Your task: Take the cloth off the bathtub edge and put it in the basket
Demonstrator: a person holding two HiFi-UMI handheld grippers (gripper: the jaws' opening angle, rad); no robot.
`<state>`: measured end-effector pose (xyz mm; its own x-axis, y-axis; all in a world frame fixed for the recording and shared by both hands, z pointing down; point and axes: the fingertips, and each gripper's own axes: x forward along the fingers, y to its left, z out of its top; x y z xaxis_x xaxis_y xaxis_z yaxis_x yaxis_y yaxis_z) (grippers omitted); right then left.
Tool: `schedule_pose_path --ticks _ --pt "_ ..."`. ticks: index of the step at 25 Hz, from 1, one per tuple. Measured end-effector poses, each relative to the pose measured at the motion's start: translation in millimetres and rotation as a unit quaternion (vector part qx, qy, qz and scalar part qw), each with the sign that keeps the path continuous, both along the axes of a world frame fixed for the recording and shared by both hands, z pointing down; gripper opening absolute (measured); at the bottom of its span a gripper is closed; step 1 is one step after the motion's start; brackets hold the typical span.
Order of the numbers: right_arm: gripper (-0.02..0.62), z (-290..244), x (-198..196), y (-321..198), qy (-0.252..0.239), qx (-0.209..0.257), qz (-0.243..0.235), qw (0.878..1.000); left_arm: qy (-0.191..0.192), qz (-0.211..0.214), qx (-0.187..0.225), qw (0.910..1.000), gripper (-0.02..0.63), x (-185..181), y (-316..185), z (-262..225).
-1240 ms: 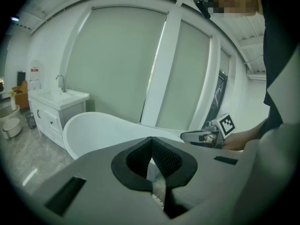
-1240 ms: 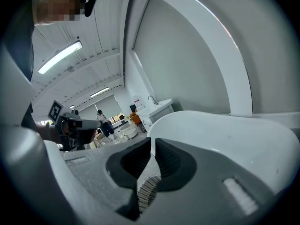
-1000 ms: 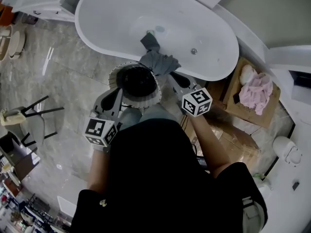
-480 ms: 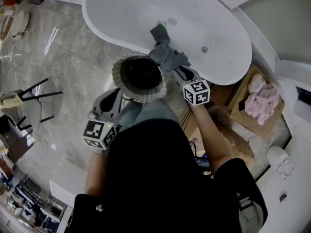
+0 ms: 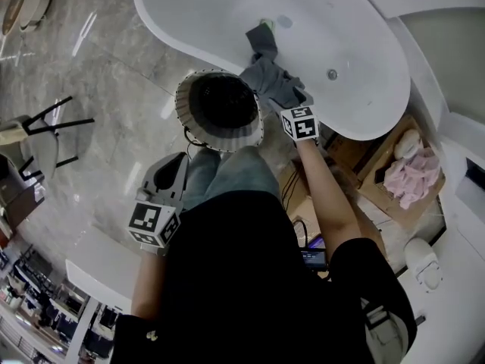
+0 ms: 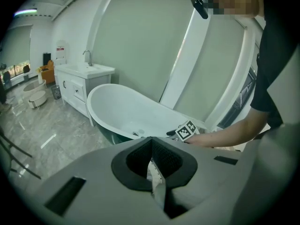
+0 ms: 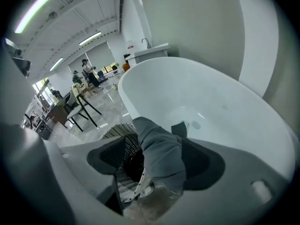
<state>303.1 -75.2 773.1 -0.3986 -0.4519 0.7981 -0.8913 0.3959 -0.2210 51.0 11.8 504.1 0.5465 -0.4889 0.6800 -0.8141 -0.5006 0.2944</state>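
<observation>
Head view: white oval bathtub (image 5: 341, 21) across the top. The marble floor (image 5: 98, 89) lies open along the tub's near wall to the left, with a chair (image 5: 38, 139) well apart from the tub on that side. A wooden crate (image 5: 377, 165) holding pink fabric (image 5: 413, 174) sits near the tub's right end and narrows the room there. The basket (image 5: 220, 111), round with a pleated rim and dark inside, stands just beside the tub's near wall. The grey cloth (image 5: 274, 82) is draped over the tub's rim, one end down inside the tub, the other outside just beside the basket, not in it. The right gripper (image 5: 297, 112) is at the cloth on the rim. The left gripper (image 5: 178, 165) is back from the tub, on the basket's near side. Left gripper view: tub ahead, a vanity (image 6: 82, 78) beyond its left end, open floor before it. This claw's pads are closed together with nothing between them. Right gripper view: the tub's bare interior is ahead and the basket is below, outside the tub wall. This claw stands wide, its jaws just opened. The cloth hangs loose between the pads, nearer the pad on the view's right; whether it touches that pad cannot be told.
</observation>
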Motion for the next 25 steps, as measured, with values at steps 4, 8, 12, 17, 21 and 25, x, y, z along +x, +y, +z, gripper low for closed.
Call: schedule_pose_path --ticks 4,8,12,17,21,25 --pt "0.408 44 4 -3 0.033 -0.027 -0.026 0.999 -0.005 -0.013 -0.015 0.9998 0.014 -1 11 13" --pt "0.439 77 5 -2 0.059 -0.05 -0.052 0.996 -0.007 -0.03 -0.03 0.9991 0.014 -5 20 24" --pt "0.472 103 6 1 0.082 -0.077 -0.062 0.992 -0.01 -0.043 -0.037 0.9984 0.014 -9 27 29" --pt "0.472 122 1 4 0.1 -0.094 -0.088 0.987 -0.012 -0.052 -0.041 0.9977 0.014 -15 33 32" --pt "0.416 126 5 1 0.121 -0.106 -0.075 0.984 -0.015 -0.06 -0.043 0.9971 0.014 -21 37 35" --pt "0.336 120 6 1 0.148 -0.111 -0.105 0.977 -0.01 -0.065 -0.039 0.9971 0.014 -23 38 33"
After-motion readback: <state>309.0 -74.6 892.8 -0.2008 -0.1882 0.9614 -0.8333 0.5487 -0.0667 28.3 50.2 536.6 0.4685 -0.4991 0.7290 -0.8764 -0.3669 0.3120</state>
